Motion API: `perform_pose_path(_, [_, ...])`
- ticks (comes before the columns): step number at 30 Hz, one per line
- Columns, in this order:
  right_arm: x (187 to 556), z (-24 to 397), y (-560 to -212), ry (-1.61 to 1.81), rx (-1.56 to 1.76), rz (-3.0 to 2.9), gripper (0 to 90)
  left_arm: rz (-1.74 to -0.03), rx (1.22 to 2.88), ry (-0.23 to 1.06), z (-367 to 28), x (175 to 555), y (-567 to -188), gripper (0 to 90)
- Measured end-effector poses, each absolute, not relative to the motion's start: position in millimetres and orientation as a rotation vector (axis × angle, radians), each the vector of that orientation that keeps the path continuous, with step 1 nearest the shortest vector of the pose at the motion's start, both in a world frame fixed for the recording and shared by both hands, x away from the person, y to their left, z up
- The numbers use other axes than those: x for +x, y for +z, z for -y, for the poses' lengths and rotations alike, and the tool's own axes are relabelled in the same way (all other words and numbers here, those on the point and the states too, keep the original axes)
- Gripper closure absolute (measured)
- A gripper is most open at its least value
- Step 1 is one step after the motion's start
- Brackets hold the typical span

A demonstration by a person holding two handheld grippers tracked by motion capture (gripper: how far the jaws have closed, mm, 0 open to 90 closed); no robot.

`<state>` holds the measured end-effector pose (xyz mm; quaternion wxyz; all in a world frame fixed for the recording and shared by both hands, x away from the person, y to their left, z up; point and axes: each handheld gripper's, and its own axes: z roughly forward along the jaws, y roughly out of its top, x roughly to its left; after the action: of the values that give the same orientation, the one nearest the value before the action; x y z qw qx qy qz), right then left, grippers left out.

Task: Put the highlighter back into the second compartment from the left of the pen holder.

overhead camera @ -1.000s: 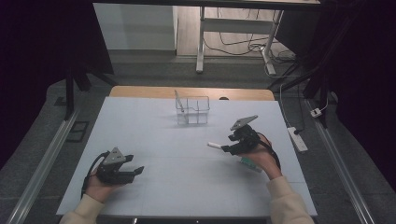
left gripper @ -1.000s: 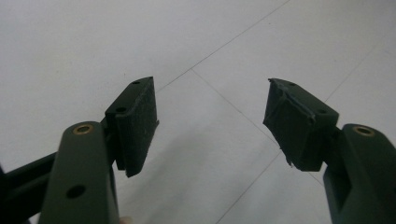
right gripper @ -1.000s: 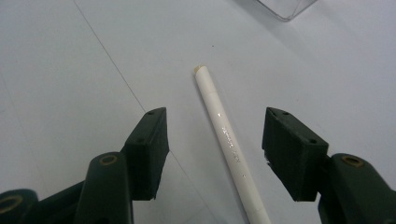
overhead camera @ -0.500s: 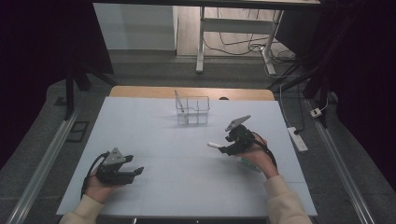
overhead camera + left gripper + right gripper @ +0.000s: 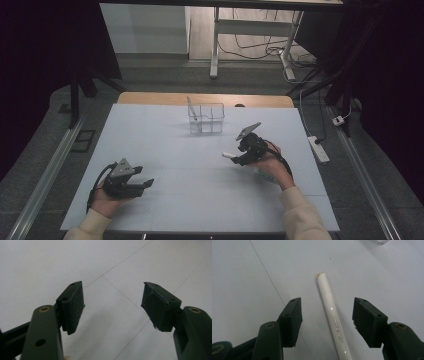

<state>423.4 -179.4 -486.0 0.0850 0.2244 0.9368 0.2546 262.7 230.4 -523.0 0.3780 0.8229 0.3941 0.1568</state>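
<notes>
A white pen (image 5: 331, 315) with a pale tip lies flat on the white table. My right gripper (image 5: 327, 317) stands open astride it, one jaw on each side and neither touching. From the high view the same right gripper (image 5: 241, 156) is right of the table's middle, and the pen's (image 5: 229, 155) end pokes out to its left. At the front left my left gripper (image 5: 142, 186) rests low over the table. In the left gripper view that left gripper (image 5: 112, 305) is open, with just bare table between the jaws.
A clear plastic box (image 5: 206, 118) stands at the back centre of the white table (image 5: 170, 150). A power strip (image 5: 318, 148) lies on the floor off the table's right edge. A metal rail (image 5: 45, 175) runs along the left side.
My right gripper has moved slightly left and lower, settling over the pen. The left gripper has stayed put.
</notes>
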Motion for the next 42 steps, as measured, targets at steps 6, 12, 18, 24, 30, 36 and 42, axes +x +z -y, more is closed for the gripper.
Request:
perform_pose_path(6, [430,172,-494,0.716,0.639,-2.817,44.4,-1.008,2.102,0.399,-231,263,-523,34.2])
perform_pose_path(12, [435,168,-501,0.646,0.593,-2.846,52.5,-1.009,2.104,0.399,-232,263,-524,34.2])
perform_pose_path(18, [438,170,-502,0.636,0.566,-2.864,62.0,-1.010,2.104,0.398,-232,263,-524,34.2])
perform_pose_path(24, [443,172,-502,0.648,0.528,-2.907,70.9,-1.012,2.105,0.399,-232,263,-525,34.1])
perform_pose_path(30, [448,175,-502,0.658,0.474,-2.921,77.7,-1.017,2.109,0.398,-233,263,-526,34.0])
perform_pose_path(36, [449,175,-502,0.659,0.409,-2.923,78.4,-1.018,2.109,0.400,-233,263,-526,34.1])
perform_pose_path(42, [448,175,-502,0.653,0.375,-2.919,78.5,-1.017,2.113,0.399,-233,263,-526,34.0])
